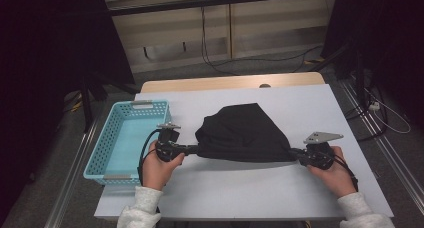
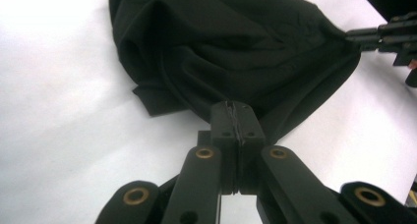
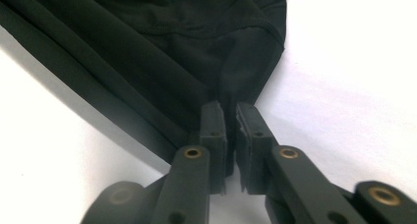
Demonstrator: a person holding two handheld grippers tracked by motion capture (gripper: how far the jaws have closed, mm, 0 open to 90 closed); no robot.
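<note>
A black cloth lies bunched on the white table top, stretched along its near edge between my two grippers. My left gripper is shut on the cloth's left corner; in the left gripper view its jaws press together on the black cloth at my left gripper. My right gripper is shut on the right corner; the right gripper view has a fold of the black cloth pinched in my right gripper. The other gripper shows far off in the left gripper view.
A light blue plastic basket stands at the table's left edge, beside my left hand, with nothing in it. Beyond the table's far edge are cables on the floor and dark stands at both sides.
</note>
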